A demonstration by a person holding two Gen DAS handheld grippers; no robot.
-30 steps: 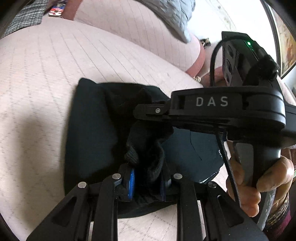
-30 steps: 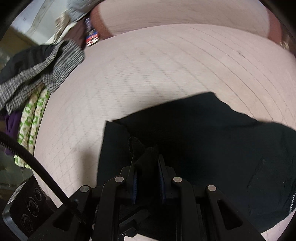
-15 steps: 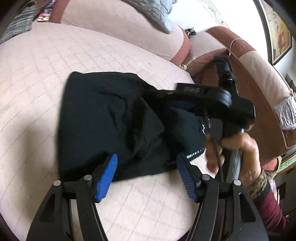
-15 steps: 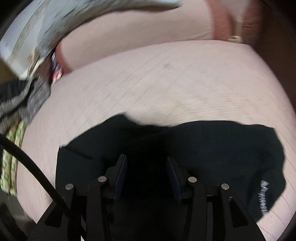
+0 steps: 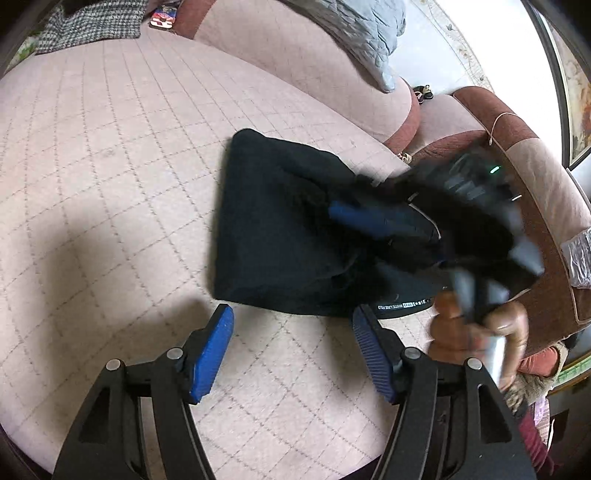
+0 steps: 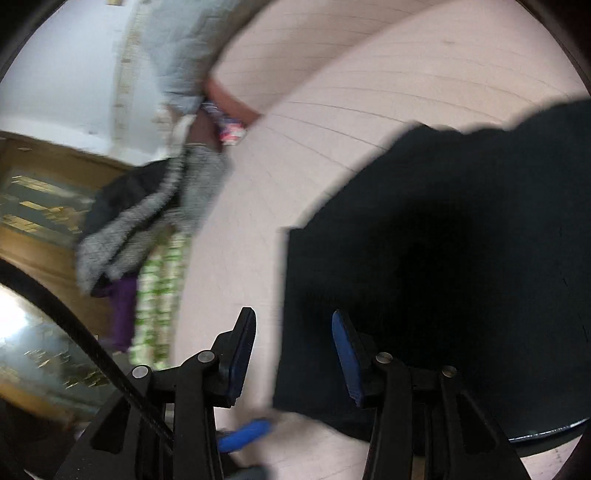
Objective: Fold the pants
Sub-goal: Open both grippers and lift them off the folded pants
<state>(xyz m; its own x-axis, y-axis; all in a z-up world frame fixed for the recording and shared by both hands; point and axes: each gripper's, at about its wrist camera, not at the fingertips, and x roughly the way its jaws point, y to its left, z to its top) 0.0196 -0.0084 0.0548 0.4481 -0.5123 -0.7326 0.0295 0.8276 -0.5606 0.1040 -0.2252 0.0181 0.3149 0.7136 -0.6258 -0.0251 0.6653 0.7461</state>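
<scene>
Left wrist view. The left tool (image 5: 291, 325) stood wide, its two blue pads (image 5: 210, 350) well apart and holding nothing, above the pink quilted sofa seat (image 5: 110, 166). Just ahead of the pad tips, slightly right of the tool's axis, the black pants (image 5: 280, 229) lay folded into a compact bundle on the seat, with a line of white lettering along the near right edge. Far ahead to the left, a checked grey garment (image 5: 88, 26) lay at the seat's edge. Ahead and right of centre, a grey quilted cushion (image 5: 362, 33) leaned on the backrest. To the right, the right tool (image 5: 373, 218), blurred, reached over the far right part of the pants with one blue pad showing; from this view its opening could not be judged. The person's right hand (image 5: 480, 328) gripped its handle just right of the left tool's right finger.

Right wrist view (blurred). The right tool (image 6: 293, 347) stood wide with nothing between its pads. To its left, a pile of clothes (image 6: 147, 221), grey, purple and green-patterned, hung at the seat's edge. The pants (image 6: 443, 258) filled the area ahead and right of the tool, their left edge running between the two fingers; the right pad lay over the fabric, the left over bare seat. A blue pad of the left tool (image 6: 243, 434) showed below, beside the left finger.
</scene>
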